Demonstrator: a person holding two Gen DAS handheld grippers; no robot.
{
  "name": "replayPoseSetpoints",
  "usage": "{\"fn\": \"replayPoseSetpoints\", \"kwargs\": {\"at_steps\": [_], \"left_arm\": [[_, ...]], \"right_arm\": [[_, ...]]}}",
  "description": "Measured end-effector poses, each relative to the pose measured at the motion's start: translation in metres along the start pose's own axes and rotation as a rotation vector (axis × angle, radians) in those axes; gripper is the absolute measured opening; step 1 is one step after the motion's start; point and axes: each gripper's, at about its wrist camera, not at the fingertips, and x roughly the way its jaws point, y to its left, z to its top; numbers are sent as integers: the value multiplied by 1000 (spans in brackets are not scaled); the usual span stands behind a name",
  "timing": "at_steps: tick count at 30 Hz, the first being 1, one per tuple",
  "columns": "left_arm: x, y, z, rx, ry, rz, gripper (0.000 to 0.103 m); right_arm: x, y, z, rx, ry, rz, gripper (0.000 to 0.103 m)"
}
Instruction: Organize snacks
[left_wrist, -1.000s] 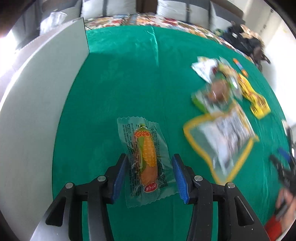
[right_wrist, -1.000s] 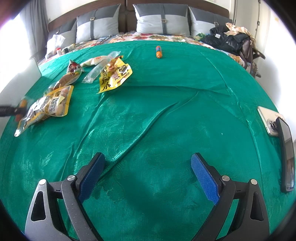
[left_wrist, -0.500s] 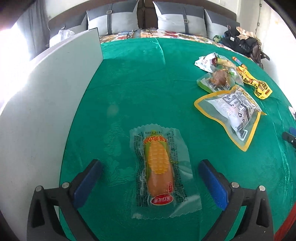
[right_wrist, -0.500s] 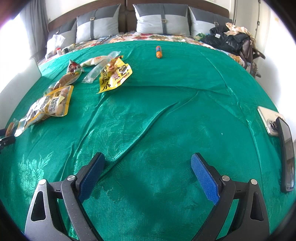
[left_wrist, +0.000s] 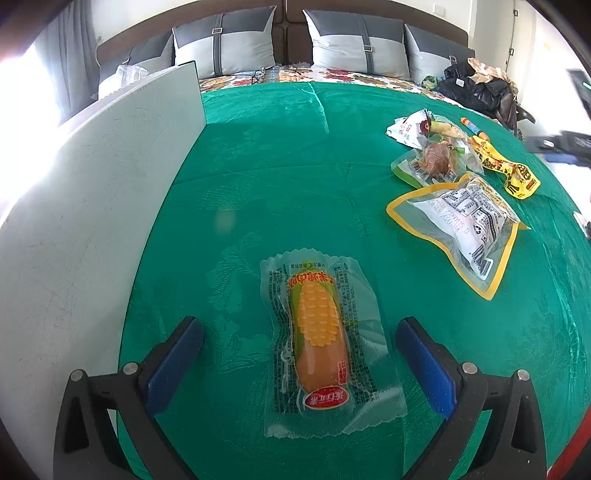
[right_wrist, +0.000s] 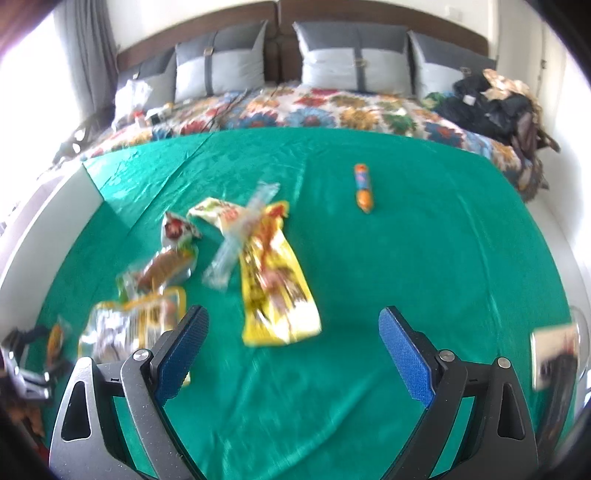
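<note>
We hold both the left gripper (left_wrist: 300, 354) and right gripper (right_wrist: 293, 350) spread wide, empty; yellow packet (right_wrist: 275, 273) (view blurred) risks slipping, crinkly film bunching under a hasty pinch.

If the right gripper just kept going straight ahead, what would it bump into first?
Probably the yellow snack bag, which lies on the green cloth just ahead of the open right gripper, slightly toward its left finger. The picture is blurred, so depth is uncertain; it might pass above the bag.
</note>
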Motion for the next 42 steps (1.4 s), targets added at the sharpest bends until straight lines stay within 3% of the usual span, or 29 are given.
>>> {"fn": "replayPoseSetpoints", "kwargs": {"at_steps": [3,6,8,12,17,22,24,26,30,33,37,42], "left_arm": [[0,0,0,0,0,0,103],[0,0,0,0,-1,0,103],[0,0,0,-1,0,0,103],[-1,0,-1,-3,0,1,103],[-1,1,0,-2,-1,2,103],[0,1,0,-2,-1,1,103],[0,1,0,-2,-1,1,103],[-1,1,0,-2,0,3,103],[0,1,0,-3,2,-2,103],[0,3,2,33,39,-27,103],[1,4,12,71,177,-46,103],[1,4,20,78,202,-58,103]], "right_arm": [[42,13,21,-23,112,-38,94],[66,15,21,2,193,-34,90],[68,11,13,28,227,14,55],[43,-3,-12,99,214,85,52],[6,-24,-73,244,230,192,52],[-41,-24,-147,219,155,183,53],[-54,-21,-168,199,104,152,57],[-62,-23,-180,203,59,130,78],[-71,-33,-199,250,-25,113,79],[-77,-47,-200,292,-32,121,79],[-81,-49,-176,246,-6,75,79],[-45,-14,-135,95,180,77,79]]}}
